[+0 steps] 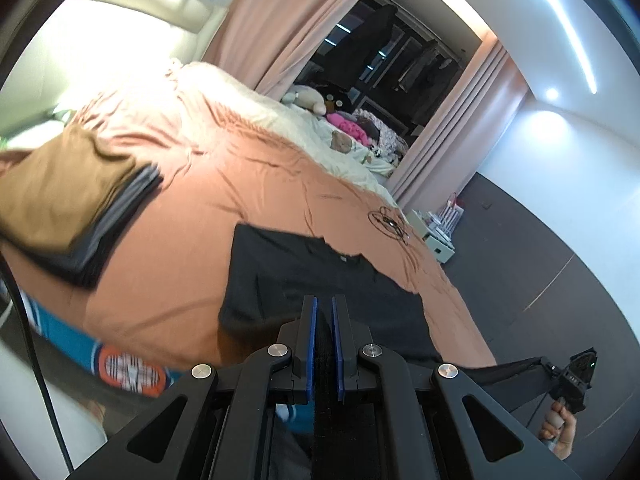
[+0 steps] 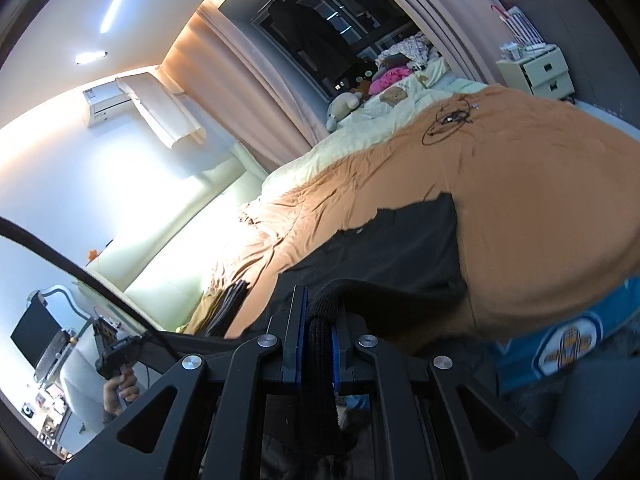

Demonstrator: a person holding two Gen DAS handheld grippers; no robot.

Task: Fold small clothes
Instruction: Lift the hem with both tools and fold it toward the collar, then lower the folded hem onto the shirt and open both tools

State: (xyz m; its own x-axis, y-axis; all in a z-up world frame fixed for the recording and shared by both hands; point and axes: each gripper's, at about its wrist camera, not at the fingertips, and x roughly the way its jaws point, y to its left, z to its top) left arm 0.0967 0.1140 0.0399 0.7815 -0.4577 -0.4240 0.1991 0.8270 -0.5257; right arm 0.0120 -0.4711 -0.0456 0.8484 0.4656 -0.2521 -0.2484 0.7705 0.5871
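A black T-shirt (image 1: 320, 280) lies spread on the orange bed cover (image 1: 240, 184), collar away from me. My left gripper (image 1: 324, 304) is shut on the shirt's near hem, black cloth running between its blue pads. My right gripper (image 2: 320, 300) is shut on a bunched ribbed edge of the same shirt (image 2: 392, 248), which hangs down between its jaws. The right gripper also shows in the left wrist view (image 1: 536, 362), holding the stretched hem at the bed's near edge. The left gripper shows in the right wrist view (image 2: 120, 346) at lower left.
A stack of folded clothes (image 1: 72, 196) with a brown piece on top lies on the bed at left. A coiled black cable (image 1: 390, 222) lies on the cover beyond the shirt. Soft toys (image 1: 308, 98) and pillows sit at the head. A small drawer unit (image 2: 536, 68) stands by the bed.
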